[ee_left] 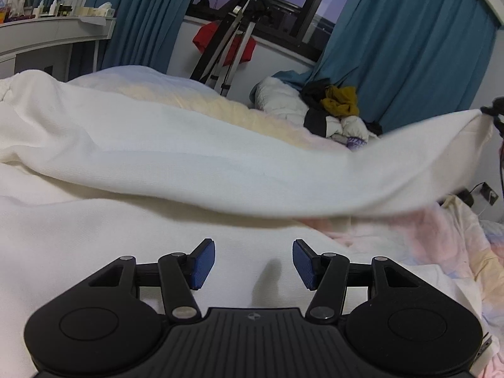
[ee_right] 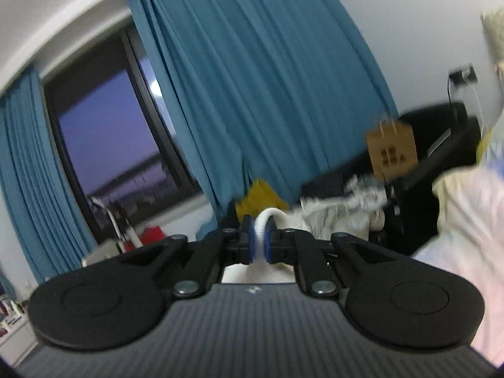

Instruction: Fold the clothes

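Observation:
A white garment (ee_left: pixel 176 157) lies spread over the bed, with one part lifted and stretched toward the right edge of the left wrist view. My left gripper (ee_left: pixel 254 263) is open and empty, just above the garment's near part. My right gripper (ee_right: pixel 259 241) is shut on a fold of the white garment (ee_right: pixel 260 220) and holds it up in the air; it shows at the far right of the left wrist view (ee_left: pixel 491 110), pinching the lifted end.
A pile of clothes (ee_left: pixel 334 110) in white, black and mustard lies at the bed's far side by the blue curtains (ee_left: pixel 403 47). A folded metal stand (ee_left: pixel 233 41) leans under the window. A brown paper bag (ee_right: pixel 392 149) hangs at the right.

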Motion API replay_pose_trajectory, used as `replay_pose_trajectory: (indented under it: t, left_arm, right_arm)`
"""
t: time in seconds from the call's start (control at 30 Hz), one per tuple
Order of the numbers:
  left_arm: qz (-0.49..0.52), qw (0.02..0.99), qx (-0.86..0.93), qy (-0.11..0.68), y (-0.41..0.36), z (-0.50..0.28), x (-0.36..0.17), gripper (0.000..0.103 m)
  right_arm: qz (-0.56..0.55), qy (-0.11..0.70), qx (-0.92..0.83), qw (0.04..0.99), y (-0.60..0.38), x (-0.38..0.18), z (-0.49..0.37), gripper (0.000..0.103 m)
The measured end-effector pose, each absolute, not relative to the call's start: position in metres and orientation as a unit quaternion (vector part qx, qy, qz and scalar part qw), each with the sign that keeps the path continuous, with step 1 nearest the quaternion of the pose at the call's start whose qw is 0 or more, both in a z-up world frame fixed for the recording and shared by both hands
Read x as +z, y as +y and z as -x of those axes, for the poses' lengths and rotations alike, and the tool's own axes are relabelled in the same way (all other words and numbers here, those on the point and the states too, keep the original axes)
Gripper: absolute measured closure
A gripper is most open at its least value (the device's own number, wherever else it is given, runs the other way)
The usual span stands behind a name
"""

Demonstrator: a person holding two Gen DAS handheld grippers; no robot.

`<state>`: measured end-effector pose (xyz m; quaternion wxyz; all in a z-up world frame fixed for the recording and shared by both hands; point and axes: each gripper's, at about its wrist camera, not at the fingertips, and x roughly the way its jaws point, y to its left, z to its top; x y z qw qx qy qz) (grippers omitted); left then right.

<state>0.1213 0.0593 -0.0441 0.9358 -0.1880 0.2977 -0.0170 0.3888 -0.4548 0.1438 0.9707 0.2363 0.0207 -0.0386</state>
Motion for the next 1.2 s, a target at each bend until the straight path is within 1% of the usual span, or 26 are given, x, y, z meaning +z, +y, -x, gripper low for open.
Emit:
replay_pose_trajectory:
  t: [0.1, 0.17, 0.33, 0.4, 0.43, 0.6, 0.63, 0.7, 0.77, 0.83, 0.87, 1.0, 1.2]
  left_arm:
    - [0.199, 0.933, -0.019, 0.301, 0.062, -0.121, -0.044, 0.046]
    - [0.206, 0.930, -0.021, 0.302, 0.064, -0.121, -0.043, 0.046]
    - [0.223, 0.925, -0.024, 0.307, 0.068, -0.121, -0.042, 0.046]
    - [0.230, 0.922, -0.025, 0.309, 0.070, -0.122, -0.043, 0.045]
    - [0.234, 0.921, -0.026, 0.311, 0.071, -0.123, -0.044, 0.045]
    - [0.246, 0.915, -0.026, 0.319, 0.077, -0.132, -0.048, 0.045]
    - [0.247, 0.915, -0.025, 0.319, 0.077, -0.132, -0.048, 0.044]
    - [0.250, 0.914, -0.024, 0.319, 0.078, -0.133, -0.047, 0.044]
    - [0.255, 0.913, -0.025, 0.319, 0.079, -0.132, -0.046, 0.044]
    - [0.265, 0.910, -0.030, 0.318, 0.082, -0.129, -0.045, 0.043]
    - [0.272, 0.908, -0.035, 0.318, 0.083, -0.127, -0.045, 0.042]
    - [0.306, 0.896, -0.060, 0.317, 0.088, -0.120, -0.045, 0.042]
    - [0.351, 0.880, -0.094, 0.306, 0.095, -0.113, -0.048, 0.040]
  right_arm:
    - [-0.238, 0.042, -0.067, 0.968, -0.481, 0.113, -0.364, 0.093]
    - [-0.245, 0.080, -0.099, 0.961, -0.503, 0.071, -0.346, 0.093]
    - [-0.297, 0.225, -0.179, 0.911, -0.555, -0.064, -0.307, 0.093]
    - [-0.319, 0.243, -0.180, 0.898, -0.562, -0.097, -0.292, 0.093]
    - [-0.326, 0.244, -0.178, 0.896, -0.562, -0.107, -0.287, 0.091]
    - [-0.332, 0.233, -0.179, 0.896, -0.552, -0.105, -0.268, 0.086]
    - [-0.332, 0.233, -0.179, 0.896, -0.549, -0.101, -0.263, 0.083]
    - [-0.332, 0.233, -0.181, 0.896, -0.542, -0.092, -0.254, 0.074]
    - [-0.335, 0.233, -0.179, 0.895, -0.536, -0.085, -0.245, 0.051]
    - [-0.346, 0.233, -0.163, 0.894, -0.524, -0.079, -0.230, 0.042]
    - [-0.347, 0.239, -0.153, 0.894, -0.516, -0.075, -0.221, 0.040]
    - [-0.341, 0.283, -0.117, 0.889, -0.475, -0.054, -0.189, 0.040]
    - [-0.324, 0.264, -0.064, 0.906, -0.412, -0.026, -0.134, 0.040]
